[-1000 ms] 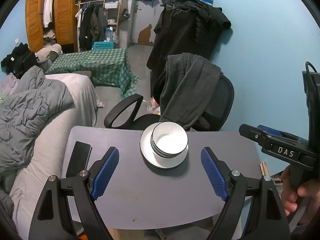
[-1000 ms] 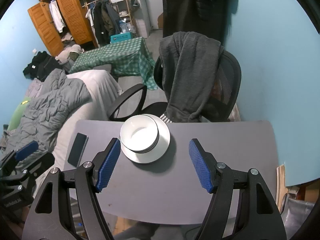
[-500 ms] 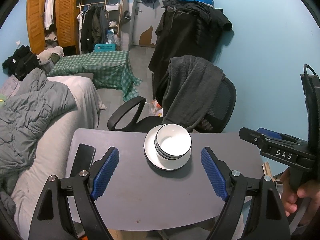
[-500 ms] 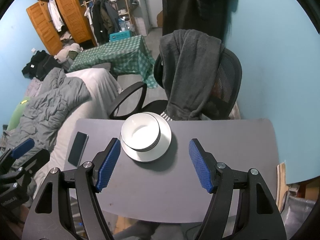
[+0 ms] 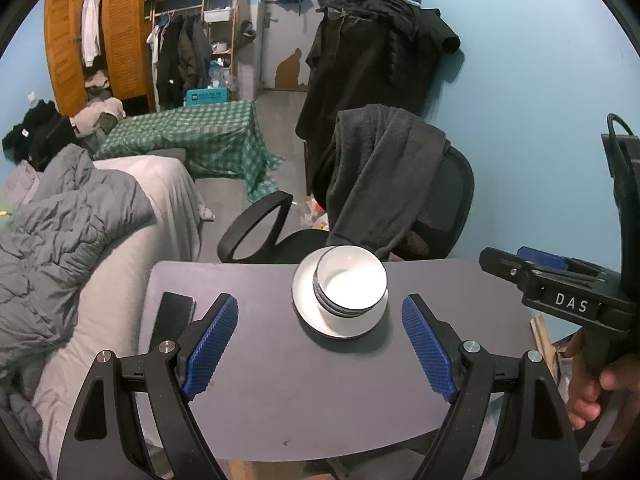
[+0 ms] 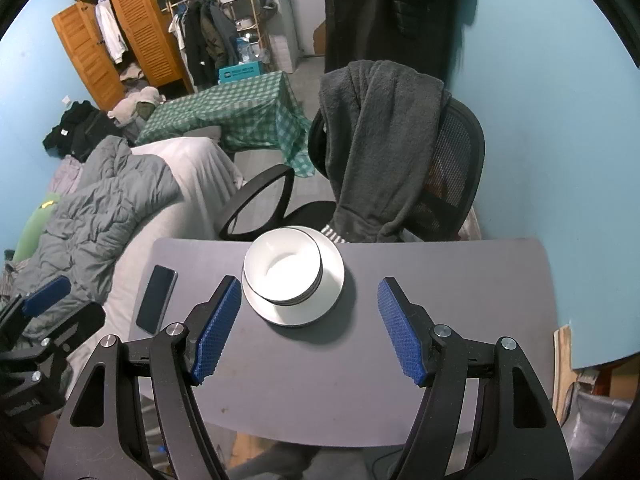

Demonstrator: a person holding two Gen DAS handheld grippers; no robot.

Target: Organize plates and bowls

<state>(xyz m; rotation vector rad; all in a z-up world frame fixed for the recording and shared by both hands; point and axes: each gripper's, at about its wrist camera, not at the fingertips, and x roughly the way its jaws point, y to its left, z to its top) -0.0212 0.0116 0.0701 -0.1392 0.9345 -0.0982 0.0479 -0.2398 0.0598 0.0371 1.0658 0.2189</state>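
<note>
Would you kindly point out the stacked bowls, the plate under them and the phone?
stacked bowls (image 6: 285, 267), right wrist view, inside of the top bowl.
plate (image 6: 334, 280), right wrist view, bare right rim.
phone (image 6: 156, 298), right wrist view, middle of the screen.

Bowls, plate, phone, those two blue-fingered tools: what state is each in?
Bowls: nested, upright, empty, on the plate.
Plate: flat on the table.
Phone: flat, screen dark.
Left gripper: open, holding nothing.
Right gripper: open, holding nothing.

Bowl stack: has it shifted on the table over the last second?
No. The bowl stack keeps its place relative to the phone.
</note>
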